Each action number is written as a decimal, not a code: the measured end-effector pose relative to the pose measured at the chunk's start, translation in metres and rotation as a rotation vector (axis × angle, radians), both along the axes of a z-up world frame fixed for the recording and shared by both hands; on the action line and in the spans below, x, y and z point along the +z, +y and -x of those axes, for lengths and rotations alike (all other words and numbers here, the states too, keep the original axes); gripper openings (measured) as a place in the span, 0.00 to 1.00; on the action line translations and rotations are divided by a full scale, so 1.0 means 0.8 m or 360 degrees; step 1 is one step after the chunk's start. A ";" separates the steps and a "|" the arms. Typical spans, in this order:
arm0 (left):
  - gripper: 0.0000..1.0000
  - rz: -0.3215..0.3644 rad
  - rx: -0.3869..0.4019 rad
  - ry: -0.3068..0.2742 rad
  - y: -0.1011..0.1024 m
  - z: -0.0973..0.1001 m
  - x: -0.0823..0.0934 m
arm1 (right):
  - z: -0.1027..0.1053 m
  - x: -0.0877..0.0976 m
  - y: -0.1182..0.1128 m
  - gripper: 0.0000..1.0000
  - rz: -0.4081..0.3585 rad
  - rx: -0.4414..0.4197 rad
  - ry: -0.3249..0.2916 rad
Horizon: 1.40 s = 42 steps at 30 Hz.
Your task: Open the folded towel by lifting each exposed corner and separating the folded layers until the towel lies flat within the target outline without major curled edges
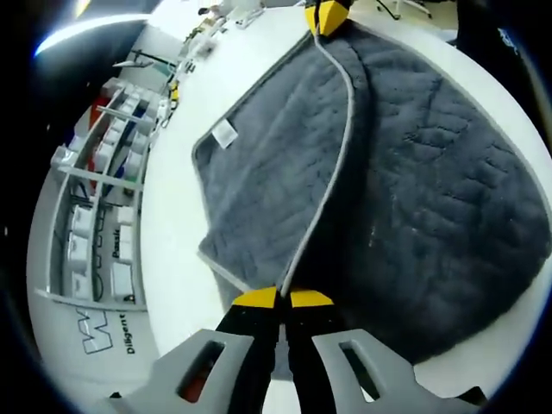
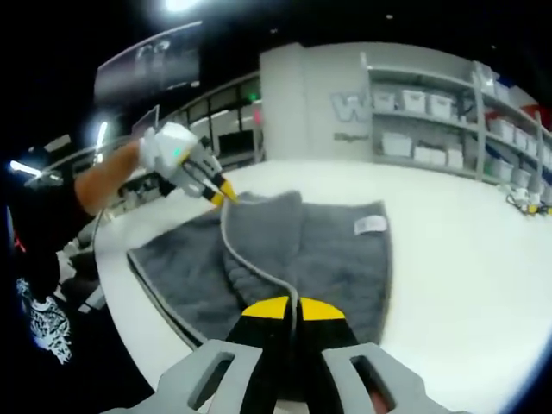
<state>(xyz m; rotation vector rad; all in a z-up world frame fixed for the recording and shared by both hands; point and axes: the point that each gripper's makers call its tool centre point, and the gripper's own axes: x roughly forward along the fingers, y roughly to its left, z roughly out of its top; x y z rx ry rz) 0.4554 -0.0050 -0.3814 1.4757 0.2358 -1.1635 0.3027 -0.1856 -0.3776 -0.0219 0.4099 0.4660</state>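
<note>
A dark grey towel [image 1: 414,198] with pale grey piping lies on the white table [image 1: 172,259], a top layer partly folded over along a raised edge. A white label [image 1: 224,134] marks one corner. My left gripper [image 1: 282,297] is shut on the towel's piped edge at the near end. At the far end of that same edge, my right gripper [image 1: 326,17] is pinched on it. In the right gripper view, the right gripper [image 2: 291,307] is shut on the edge of the towel [image 2: 328,250], and the left gripper [image 2: 222,195], held by a person's hand, grips the other end.
Shelving with white bins [image 1: 103,172] stands beyond the table's edge, seen again as the shelving [image 2: 431,121] in the right gripper view. The bare table [image 2: 466,259] stretches beside the label [image 2: 371,225]. A person in dark clothes [image 2: 43,259] stands at the table's side.
</note>
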 end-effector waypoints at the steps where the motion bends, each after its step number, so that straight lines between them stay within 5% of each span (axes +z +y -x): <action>1: 0.01 0.0000 -0.0003 0.0000 0.000 0.000 0.001 | 0.000 0.001 0.001 0.00 -0.0006 0.0002 -0.0003; 3: 0.01 0.0003 -0.0004 -0.0002 -0.001 -0.001 0.002 | 0.000 0.010 0.008 0.00 0.0022 0.0075 -0.0097; 20: 0.01 0.0030 -0.0024 -0.0010 0.000 -0.010 0.023 | -0.003 0.029 0.014 0.00 0.0028 0.0134 -0.0147; 25: 0.01 0.0055 -0.0051 -0.0027 0.005 -0.014 0.043 | -0.004 0.055 0.036 0.00 0.0076 0.0237 -0.0267; 36: 0.01 0.0038 -0.0060 -0.0056 0.037 -0.026 0.070 | 0.000 0.086 0.095 0.00 -0.0001 0.0385 -0.0335; 42: 0.01 0.0012 -0.0054 -0.0146 0.053 -0.036 0.094 | 0.004 0.099 0.127 0.00 -0.0011 0.0459 -0.0377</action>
